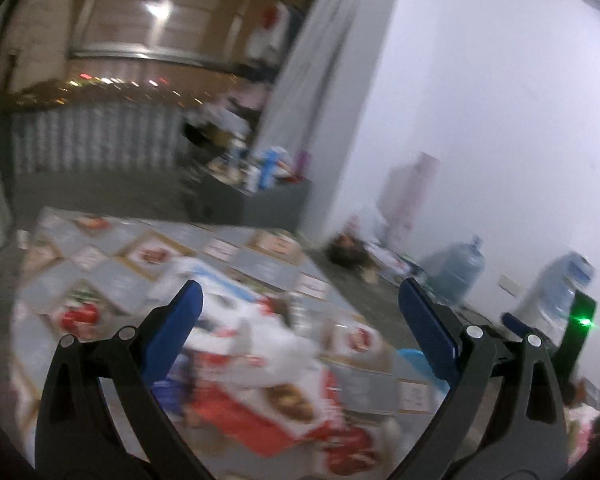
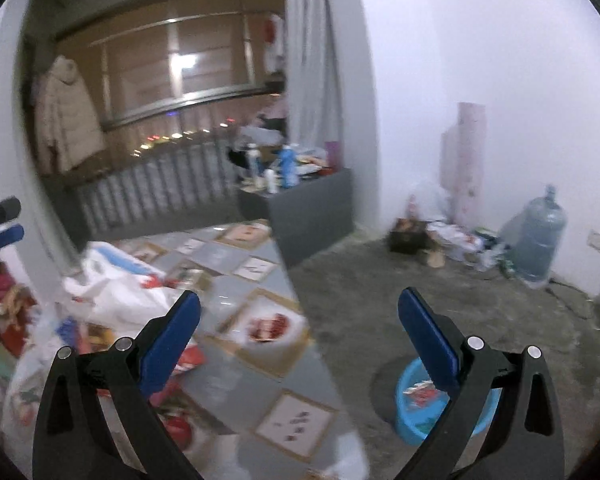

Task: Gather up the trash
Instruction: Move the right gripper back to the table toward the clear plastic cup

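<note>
White walls enclose a cluttered room with a rough grey floor point(image 2: 380, 280) and a night window point(image 2: 172, 72) behind a railing. Beside the window a pale coat point(image 2: 66, 120) hangs on the wall. A grey cabinet point(image 2: 312, 216) stands against a pillar, its top crowded with bottles point(image 2: 286, 168). Along the far wall sit a big water jug point(image 2: 538, 236) and a low heap of litter point(image 2: 452, 240) next to a dark box point(image 2: 408, 236).

A table with a patterned grey cloth point(image 2: 236, 300) fills the lower left of both views. On it lies the trash: a white plastic bag point(image 2: 116, 288) and red-and-white wrappers point(image 1: 260, 376), smeared by motion blur in the left view. On the floor to the right of the table sits a blue basin point(image 2: 412, 404) with some red and white scraps in it.

The left gripper point(image 1: 300, 300) hangs above the wrappers, its blue fingers spread wide with nothing between them. The right gripper point(image 2: 300, 308) is also spread wide and empty, held over the table's edge, with the bag beyond its left finger and the basin partly behind its right finger. At the left edge of the right view the tip of the other gripper shows. A green light point(image 1: 584, 322) glows at the right of the left view.
</note>
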